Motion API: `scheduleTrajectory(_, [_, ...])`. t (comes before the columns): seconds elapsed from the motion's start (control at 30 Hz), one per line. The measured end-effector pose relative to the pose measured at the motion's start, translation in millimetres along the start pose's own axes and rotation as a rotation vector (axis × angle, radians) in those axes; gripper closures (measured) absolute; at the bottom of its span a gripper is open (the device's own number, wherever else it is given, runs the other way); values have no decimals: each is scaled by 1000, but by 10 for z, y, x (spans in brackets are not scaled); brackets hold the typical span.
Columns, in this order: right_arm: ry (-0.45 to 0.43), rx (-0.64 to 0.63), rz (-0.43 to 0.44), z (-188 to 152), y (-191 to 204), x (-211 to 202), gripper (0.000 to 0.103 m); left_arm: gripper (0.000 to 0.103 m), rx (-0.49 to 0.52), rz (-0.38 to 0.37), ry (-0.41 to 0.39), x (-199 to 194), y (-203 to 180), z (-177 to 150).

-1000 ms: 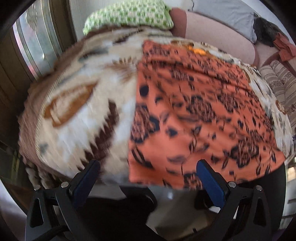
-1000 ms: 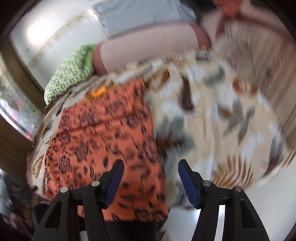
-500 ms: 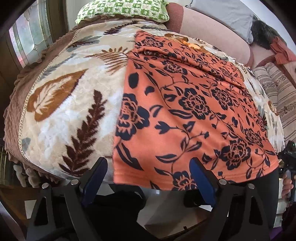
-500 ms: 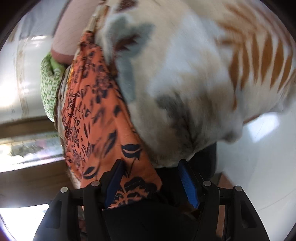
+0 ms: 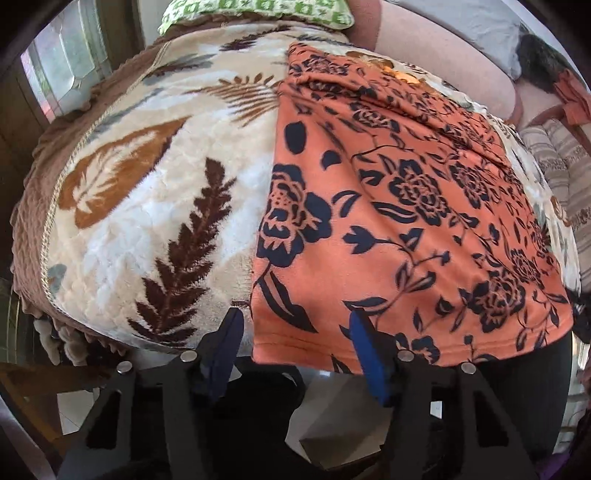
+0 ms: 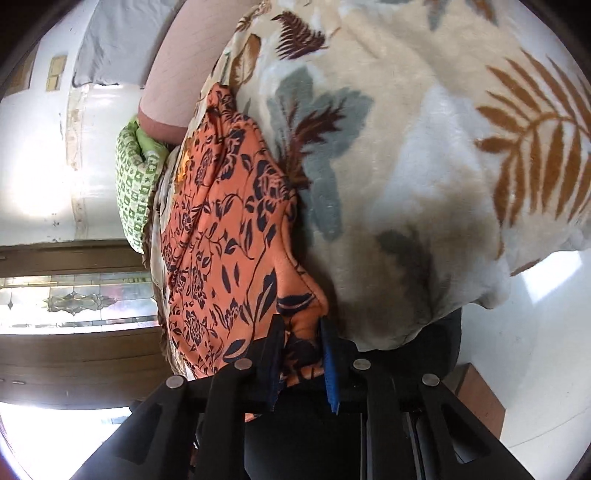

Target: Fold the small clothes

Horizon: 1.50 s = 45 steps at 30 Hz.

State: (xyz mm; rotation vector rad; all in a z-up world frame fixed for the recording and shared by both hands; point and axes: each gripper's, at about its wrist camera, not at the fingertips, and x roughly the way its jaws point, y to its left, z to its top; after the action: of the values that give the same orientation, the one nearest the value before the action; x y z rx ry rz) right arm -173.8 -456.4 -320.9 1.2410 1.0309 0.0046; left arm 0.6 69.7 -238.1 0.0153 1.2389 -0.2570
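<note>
An orange garment with dark blue flowers (image 5: 388,206) lies spread flat on a cream leaf-patterned blanket (image 5: 147,206). My left gripper (image 5: 295,332) hovers at the garment's near left corner. Its jaws are closing, with the hem between them, and the pads (image 5: 364,343) are not pressing on the cloth. In the right wrist view the garment (image 6: 221,229) runs along the blanket (image 6: 424,147) edge. My right gripper (image 6: 303,343) is closing and pinches the bunched near right corner between its blue pads.
A green patterned pillow (image 5: 258,11) and a pink bolster (image 5: 443,55) lie at the far end. A striped cushion (image 5: 561,166) sits on the right, a window (image 5: 62,74) on the left. White floor (image 6: 535,350) and a brown box (image 6: 480,398) lie below the blanket's edge.
The left jaws have narrowed around the garment's near left corner. The right gripper has dropped and rolled to the blanket's edge, and its jaws have shut on the near right corner.
</note>
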Motion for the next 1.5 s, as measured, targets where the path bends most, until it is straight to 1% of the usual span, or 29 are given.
scheduleTrajectory(0.03, [-1,0,-5,6,-2,6,82,47,-21,-20,2,26,40,16])
scheduleTrajectory(0.1, [12,10,-5,-4,-46,17,82,47,-51,-65,4,74,105,51])
scheduleTrajectory(0.2, [11,13,-5,-8,-69,-2,82,46,-64,-108,48,186,147,94])
scheduleTrajectory(0.27, [9,16,2,1,-45,0,82,47,-83,-109,60,250,180,116])
scheduleTrajectory(0.33, [3,18,8,2,-35,-16,82,48,-104,-125,64,251,204,130])
scheduleTrajectory(0.37, [3,19,13,5,-20,-19,82,50,-105,-121,61,244,213,130])
scheduleTrajectory(0.43, [4,15,18,3,0,-31,82,68,-112,-91,65,237,260,120])
scheduleTrajectory(0.47, [3,12,16,-1,6,-35,82,69,-121,-97,64,233,294,118])
scheduleTrajectory(0.53, [2,8,16,0,22,-36,82,69,-141,-118,61,210,350,112])
scheduleTrajectory(0.6, [1,9,14,5,23,-38,82,68,-151,-98,73,237,386,123])
scheduleTrajectory(0.63, [1,11,14,5,24,-34,82,63,-154,-103,79,254,386,131])
scheduleTrajectory(0.7, [1,11,13,7,30,-30,82,58,-112,-97,89,265,312,141])
scheduleTrajectory(0.77, [2,8,15,2,49,-27,82,58,-73,-66,101,287,234,137])
scheduleTrajectory(0.8, [2,5,16,-1,63,-30,82,61,-75,-63,101,292,224,133])
scheduleTrajectory(0.83, [1,2,17,-4,70,-38,82,71,-84,-60,103,293,241,126])
scheduleTrajectory(0.87, [-2,-1,20,-6,83,-53,82,77,-90,-61,105,294,256,126])
scheduleTrajectory(0.9, [-4,-3,24,-11,94,-61,82,88,-104,-78,108,287,291,132])
scheduleTrajectory(0.93, [-7,-5,28,-15,106,-73,82,96,-127,-112,111,279,337,126])
scheduleTrajectory(0.97, [-11,-5,33,-16,118,-89,82,96,-146,-143,113,264,380,112])
scheduleTrajectory(1.07, [-15,-5,60,-14,175,-126,82,98,-137,-183,97,185,397,96])
scheduleTrajectory(1.1, [-16,-7,68,-8,197,-140,82,98,-142,-208,93,156,386,103])
scheduleTrajectory(1.13, [-21,-11,81,1,238,-164,82,98,-148,-253,83,104,388,121])
scheduleTrajectory(1.17, [-24,-13,90,8,270,-185,82,98,-148,-278,71,69,369,142])
scheduleTrajectory(1.3, [-52,-25,156,73,469,-348,82,98,-134,-346,18,-154,272,280])
scheduleTrajectory(1.4, [-81,-48,199,143,634,-494,82,98,-111,-356,-20,-292,228,453])
scheduleTrajectory(1.47, [-106,-79,203,187,753,-589,82,98,-80,-331,-41,-355,184,501])
scheduleTrajectory(1.5, [-114,-94,185,200,786,-609,82,98,-60,-310,-39,-364,165,505])
